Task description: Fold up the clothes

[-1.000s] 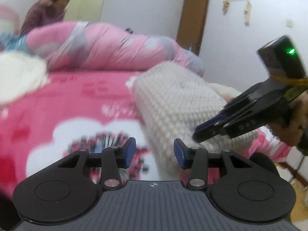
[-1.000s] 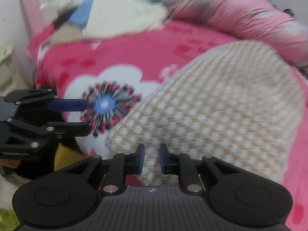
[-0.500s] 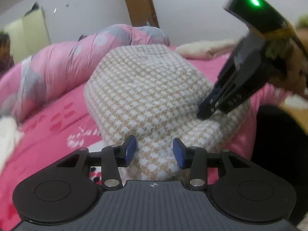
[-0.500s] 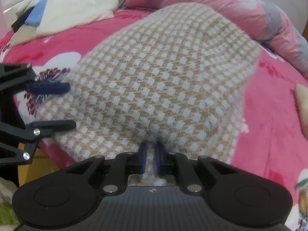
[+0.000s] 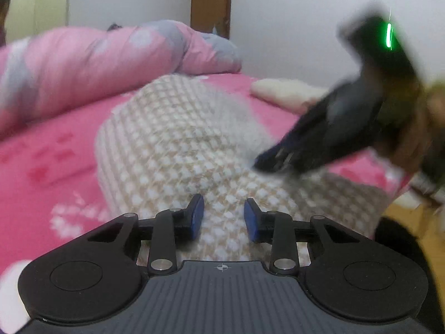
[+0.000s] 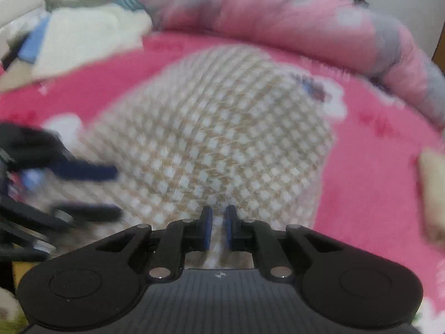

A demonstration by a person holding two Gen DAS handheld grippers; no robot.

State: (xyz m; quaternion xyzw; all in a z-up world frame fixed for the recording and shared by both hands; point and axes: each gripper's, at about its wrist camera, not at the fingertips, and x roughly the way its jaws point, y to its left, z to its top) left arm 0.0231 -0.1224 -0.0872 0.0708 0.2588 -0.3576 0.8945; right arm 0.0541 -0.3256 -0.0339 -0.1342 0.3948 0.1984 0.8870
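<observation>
I've got my right gripper (image 6: 217, 226) pinched on the near hem of the checked sweater (image 6: 222, 144) on the bed (image 6: 370, 172). My left gripper (image 5: 222, 217), just closing, straddles fabric unclamped; lift now and that corner slips, skewing the fold.

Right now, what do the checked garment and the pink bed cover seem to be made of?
The checked garment looks like a thick, fuzzy knit, perhaps wool or acrylic: raised beige-and-white squares, soft edges. The pink bed cover seems a smooth, matte printed cloth, maybe cotton or fleece; blur leaves it open.
</observation>
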